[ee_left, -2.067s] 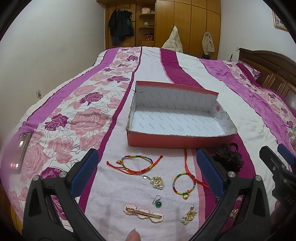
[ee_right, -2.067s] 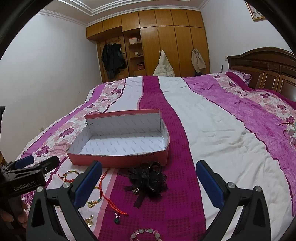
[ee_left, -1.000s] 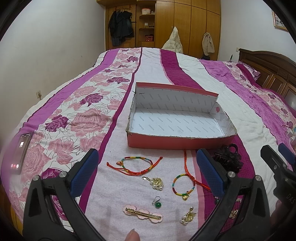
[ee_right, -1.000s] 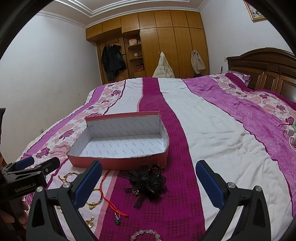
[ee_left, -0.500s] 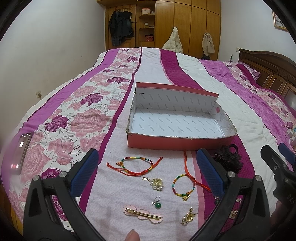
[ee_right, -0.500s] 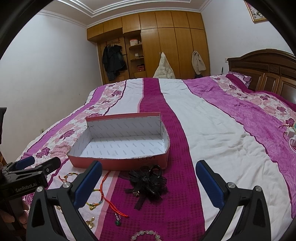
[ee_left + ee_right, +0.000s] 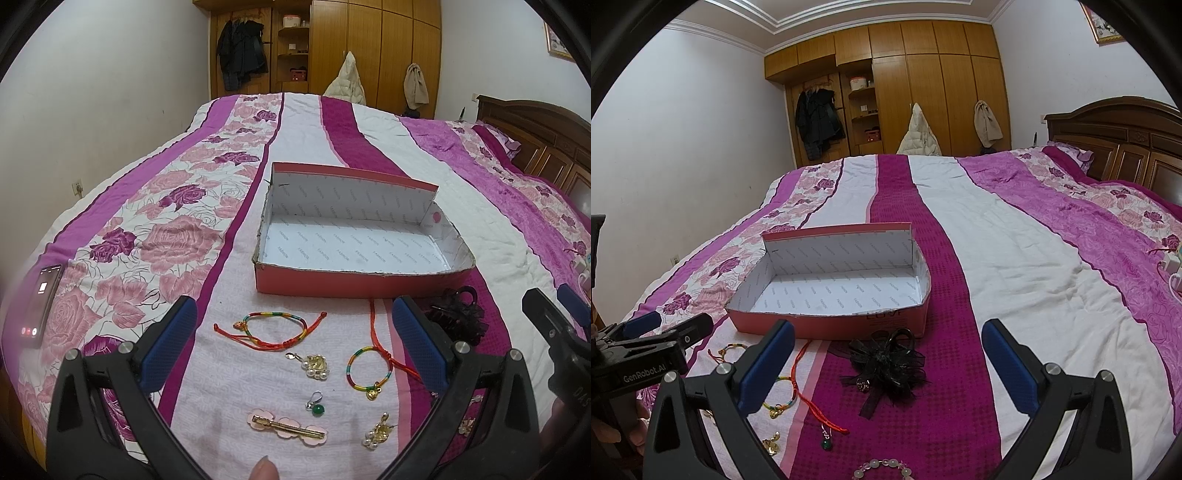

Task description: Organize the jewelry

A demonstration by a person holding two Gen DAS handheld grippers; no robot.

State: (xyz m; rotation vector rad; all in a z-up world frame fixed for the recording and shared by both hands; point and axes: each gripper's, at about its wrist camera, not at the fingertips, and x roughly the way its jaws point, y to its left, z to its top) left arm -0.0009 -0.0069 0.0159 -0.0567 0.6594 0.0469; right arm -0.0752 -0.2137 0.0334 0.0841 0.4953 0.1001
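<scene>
Looking forward along two hand-held grippers, both views show jewelry laid out on a striped pink and purple bedspread (image 7: 303, 147). The left gripper (image 7: 293, 343) hangs just above the near edge of the bed, its blue-padded fingers (image 7: 170, 349) spread wide with nothing between them. The right gripper (image 7: 886, 363) is likewise released and empty.

Nearest in the left view, a fingertip (image 7: 264, 470) shows at the bottom edge. Just beyond it lies a pink flower hair clip (image 7: 287, 428) with a gold bar. To its right sits a pearl earring (image 7: 377, 435), and just above the clip a small green pendant (image 7: 316, 405). Farther on, a second pearl earring (image 7: 314, 365) lies beside a round rainbow bracelet (image 7: 368, 371) with a gold heart charm and a red cord. Beyond those, a second rainbow bracelet (image 7: 271, 329) with red cords lies flat.

In the right view, a pale bead bracelet (image 7: 882, 469) shows at the bottom edge, and a black bow hair clip (image 7: 886, 363) rests on the dark magenta stripe, just in front of the box.

An open red box (image 7: 354, 286) with a white lining sits empty past the jewelry. A phone (image 7: 42, 304) lies at the bed's left edge. Wooden wardrobes (image 7: 923, 92) line the far wall.
</scene>
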